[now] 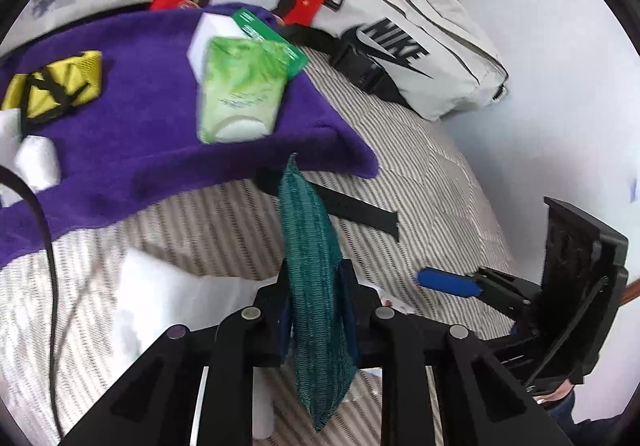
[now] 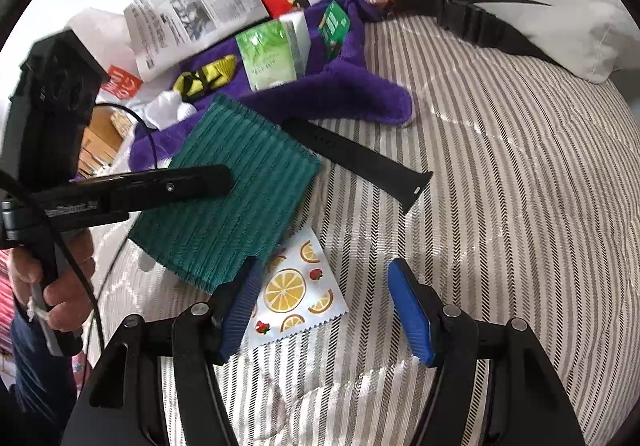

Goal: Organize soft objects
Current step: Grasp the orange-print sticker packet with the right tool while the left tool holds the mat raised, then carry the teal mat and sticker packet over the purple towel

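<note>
My left gripper (image 1: 316,286) pinches the green cloth (image 1: 312,246), lifted edge-up over the bed (image 1: 440,186); my right gripper (image 2: 324,310) hangs spread and empty. Little looks sorted: towel (image 1: 140,150), tissues (image 1: 236,90) and strap (image 2: 356,158) lie scattered.

A black watch strap (image 2: 356,160) lies beside a newspaper (image 2: 196,2).

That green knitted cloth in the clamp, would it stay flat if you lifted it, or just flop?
Probably flop: the teal ribbed knit cloth drapes edge-on between the left gripper's jaws. It looks light, held by one pinch. The coarse weave likely resists slipping.
</note>
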Motion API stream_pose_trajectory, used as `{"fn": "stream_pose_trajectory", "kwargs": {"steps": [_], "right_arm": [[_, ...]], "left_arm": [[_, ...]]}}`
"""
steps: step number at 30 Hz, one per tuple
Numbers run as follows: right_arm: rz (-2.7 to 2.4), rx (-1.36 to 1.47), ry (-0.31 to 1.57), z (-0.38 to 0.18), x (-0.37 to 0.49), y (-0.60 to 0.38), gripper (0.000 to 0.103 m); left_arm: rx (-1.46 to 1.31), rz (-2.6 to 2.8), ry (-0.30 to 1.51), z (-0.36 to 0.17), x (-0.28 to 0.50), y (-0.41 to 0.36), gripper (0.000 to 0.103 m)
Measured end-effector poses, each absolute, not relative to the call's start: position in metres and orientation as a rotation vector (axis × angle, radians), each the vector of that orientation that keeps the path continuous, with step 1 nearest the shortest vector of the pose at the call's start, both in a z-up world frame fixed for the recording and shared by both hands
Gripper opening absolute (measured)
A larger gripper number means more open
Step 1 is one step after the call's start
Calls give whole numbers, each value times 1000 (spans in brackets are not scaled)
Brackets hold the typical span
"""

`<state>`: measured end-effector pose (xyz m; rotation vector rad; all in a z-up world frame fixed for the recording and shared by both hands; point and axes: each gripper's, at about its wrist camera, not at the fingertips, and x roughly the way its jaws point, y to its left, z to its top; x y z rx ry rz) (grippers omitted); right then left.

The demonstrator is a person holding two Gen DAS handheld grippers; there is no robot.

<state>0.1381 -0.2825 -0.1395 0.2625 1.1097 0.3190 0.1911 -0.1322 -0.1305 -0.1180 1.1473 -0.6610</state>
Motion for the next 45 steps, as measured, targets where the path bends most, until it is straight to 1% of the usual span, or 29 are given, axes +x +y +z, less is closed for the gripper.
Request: {"fn": "stream_pose_trajectory", "kwargs": {"steps": [2,4,5,6,10,12,17,20,22,24,28,30,31,32,33,35,41,45], "right_arm": [[331,261,1110,-136,135,-282,66],[340,238,1110,-136,132,-278,70],[347,222,1111,-136,131,-275,75],[348,197,1114,-138,130,-270,77],[346,117,1135,-145,132,-252,77],[346,82,1141,-149,133,-245,80],[325,-81,1119,-154,130,-222,82],[317,-134,1085,-158,126,-218,81],[318,-144,1067,-158,124,-218,77],[327,-150,1059,-157,124,-219,60],[330,-131,1070,-154,127,-225,46],[328,-122,1075,-153,128,-227,35],[340,-108,1080,-152,128,-229,32],[349,-99,1083,-152,128,-230,27],[349,-101,1081,-151,127,-230,17],[360,-83,1089,-151,127,-229,12],[380,-42,1098,-147,128,-229,8],[383,-19,1109,-145,130,-227,8]], "left_arm": [[-130,-654,1136,-125,191,-124,19],[-130,-637,1121,-119,190,-116,19],[-127,-628,1115,-116,189,-111,19],[-128,-617,1113,-114,189,-107,19],[-136,-599,1100,-107,189,-95,18],[-134,-591,1101,-106,188,-91,18],[-118,-586,1120,-113,190,-97,19],[-145,-601,1141,-119,197,-103,19],[-137,-586,1151,-124,201,-106,20],[-153,-591,1149,-125,201,-105,20],[-146,-600,1138,-119,197,-102,19],[-131,-592,1128,-115,195,-100,19],[-124,-590,1123,-113,194,-99,19],[-124,-590,1117,-111,193,-97,19],[-130,-587,1116,-110,192,-96,19],[-141,-590,1108,-107,190,-92,18],[-143,-587,1091,-101,187,-88,18],[-185,-594,1076,-98,187,-76,18]]}}
